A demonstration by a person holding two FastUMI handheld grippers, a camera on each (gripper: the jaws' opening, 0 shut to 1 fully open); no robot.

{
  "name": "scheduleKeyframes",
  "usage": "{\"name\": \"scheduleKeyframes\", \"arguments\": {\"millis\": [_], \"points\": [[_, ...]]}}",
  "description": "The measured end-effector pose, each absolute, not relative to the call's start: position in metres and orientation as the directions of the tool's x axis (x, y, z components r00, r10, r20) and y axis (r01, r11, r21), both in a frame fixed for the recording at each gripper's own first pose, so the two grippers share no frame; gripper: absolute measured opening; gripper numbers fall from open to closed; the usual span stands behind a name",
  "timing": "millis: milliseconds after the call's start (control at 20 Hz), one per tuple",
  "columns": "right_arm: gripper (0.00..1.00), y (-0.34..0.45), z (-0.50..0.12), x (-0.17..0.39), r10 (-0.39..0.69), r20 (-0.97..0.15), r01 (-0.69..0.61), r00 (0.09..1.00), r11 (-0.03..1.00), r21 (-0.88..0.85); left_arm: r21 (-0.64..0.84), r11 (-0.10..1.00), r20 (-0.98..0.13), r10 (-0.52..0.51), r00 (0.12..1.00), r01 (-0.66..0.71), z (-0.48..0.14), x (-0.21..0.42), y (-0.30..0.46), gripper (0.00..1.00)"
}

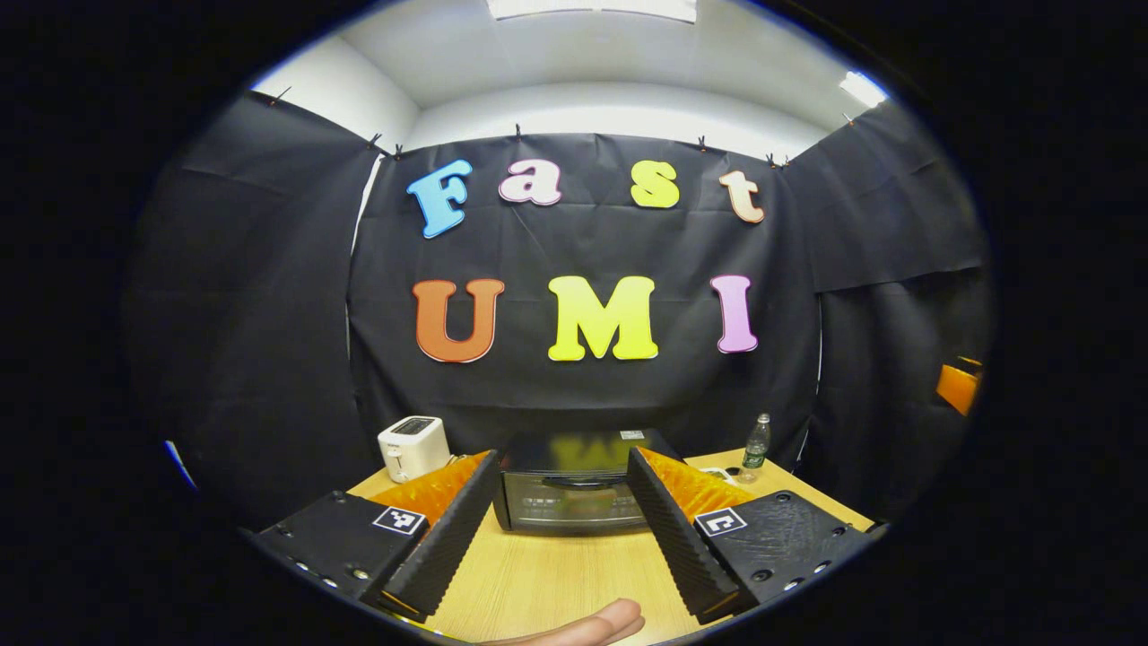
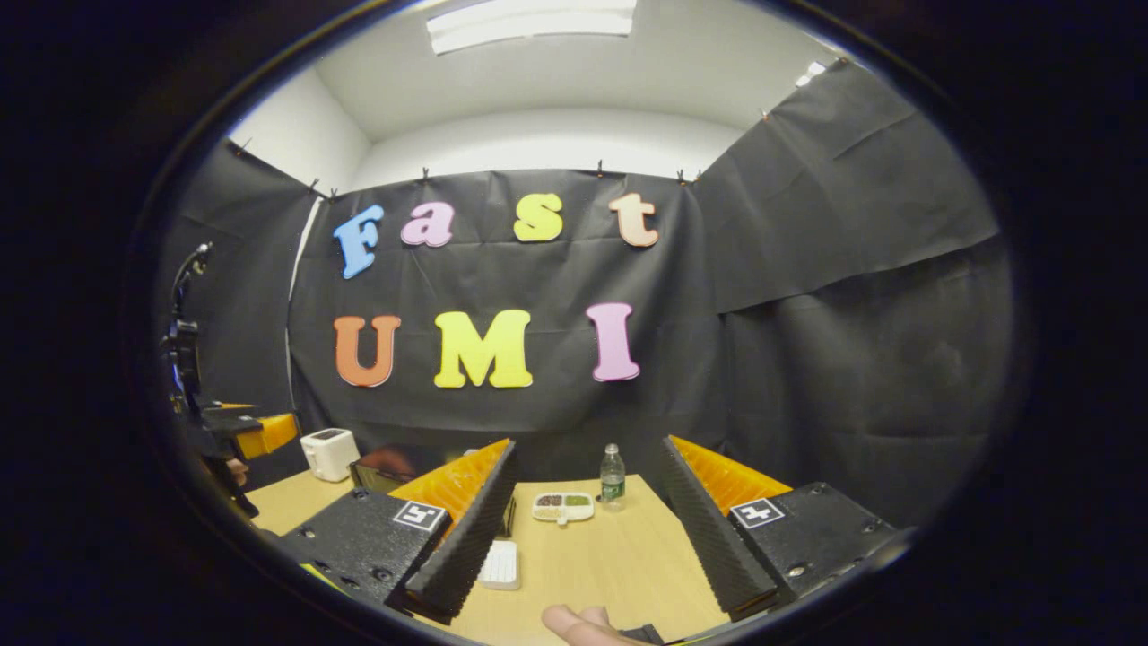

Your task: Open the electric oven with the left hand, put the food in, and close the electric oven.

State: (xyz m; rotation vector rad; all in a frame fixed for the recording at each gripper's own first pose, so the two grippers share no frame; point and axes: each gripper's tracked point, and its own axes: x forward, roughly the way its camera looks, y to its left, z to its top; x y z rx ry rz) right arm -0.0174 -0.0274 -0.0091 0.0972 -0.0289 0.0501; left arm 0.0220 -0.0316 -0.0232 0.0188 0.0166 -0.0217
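Black-cloth booth, white ceiling with light panels, pale wooden desk [image 1: 556,574] carrying all items.

Left hand-held gripper [image 1: 560,511]: fingers spread wide, nothing between them, hovering above the near part of the desk. It points straight at the electric oven [image 1: 574,493], which sits at the far middle of the desk, framed between the two fingers. Oven door is closed; a dark handle bar [image 1: 574,482] runs across the upper edge of the door. A fingertip [image 1: 601,624] of the person shows at the near edge. White toaster [image 1: 413,447] stands left of the oven; a bottle [image 1: 756,444] stands right of it, near the cloth.

Right hand-held gripper [image 2: 587,525]: fingers likewise apart and empty, over the right part of the desk. Ahead of it, the food tray [image 2: 562,506] lies just beside the bottle, well apart from the fingers. A small white ribbed object [image 2: 500,565] lies nearer, beside the left finger; what it is, cannot tell.

Judgement: task at the start, door-opening step in hand. To do it well, advance the left hand-held gripper level with the handle bar, centred along its length, one finger above and one below, and close fully before pulling. The door probably hinges at the bottom, so pull outward and down in an arc. Risk: an off-centre or shallow grip slips, or drags the light oven along the desk. Keep the right hand-held gripper clear of the door's swing.
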Motion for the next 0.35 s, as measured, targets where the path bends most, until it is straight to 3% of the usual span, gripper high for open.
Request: {"name": "scheduleKeyframes", "arguments": {"millis": [100,150,200,250,350], "points": [[1.00,-0.029,-0.013,-0.021,0.034,0.035,-0.037,0.999,0.996,0.087,0.026,0.999,-0.004,-0.031,0.999,0.032,-0.022,0.006,-0.034,0.94],[0.89,-0.027,-0.017,-0.022,0.037,0.028,-0.039,0.999,0.996,0.084,0.017,0.999,-0.004,-0.035,0.999,0.035,-0.025,-0.003,-0.035,0.94],[0.89,-0.025,-0.022,-0.023,0.044,0.018,-0.045,0.999,0.996,0.081,0.004,0.999,-0.002,-0.036,0.999,0.036,-0.027,-0.011,-0.034,0.94],[1.00,-0.024,-0.025,-0.023,0.052,0.010,-0.053,0.999,0.995,0.082,0.001,1.000,0.007,-0.029,1.000,0.029,-0.026,-0.019,-0.033,0.93],[1.00,-0.022,-0.026,-0.021,0.064,0.001,-0.064,0.998,0.994,0.084,0.024,1.000,0.032,-0.017,0.999,0.016,-0.023,-0.030,-0.029,0.93]]}}
